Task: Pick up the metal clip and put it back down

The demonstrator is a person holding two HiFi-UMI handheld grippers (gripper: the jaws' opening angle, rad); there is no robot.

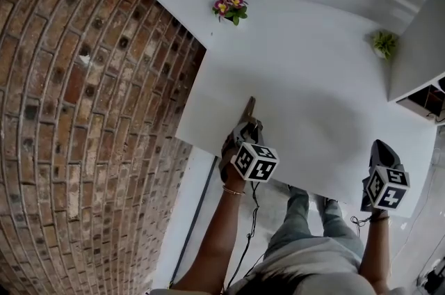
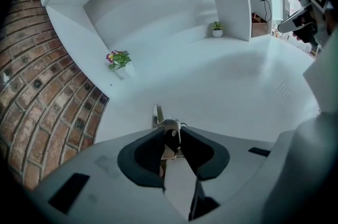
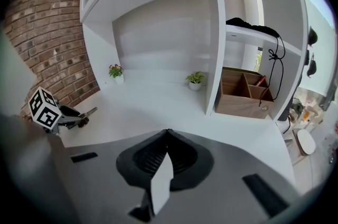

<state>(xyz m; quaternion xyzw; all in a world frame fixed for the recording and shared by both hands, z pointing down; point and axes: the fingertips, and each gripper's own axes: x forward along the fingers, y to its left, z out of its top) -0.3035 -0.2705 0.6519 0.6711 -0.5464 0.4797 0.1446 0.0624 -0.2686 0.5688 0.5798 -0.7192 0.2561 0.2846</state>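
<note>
Evidently the small, stiff metal spring clip was light but slick, and best taken across its rounded body. That was where the left gripper clenched it, at the near-left edge of the white table. The right gripper hung pinched together, empty. One clip, two grippers, two potted plants: one flowering, one green.

The worktop lies open across its middle. A flower pot and small plant stand far back. A brick wall flanks its left.
</note>
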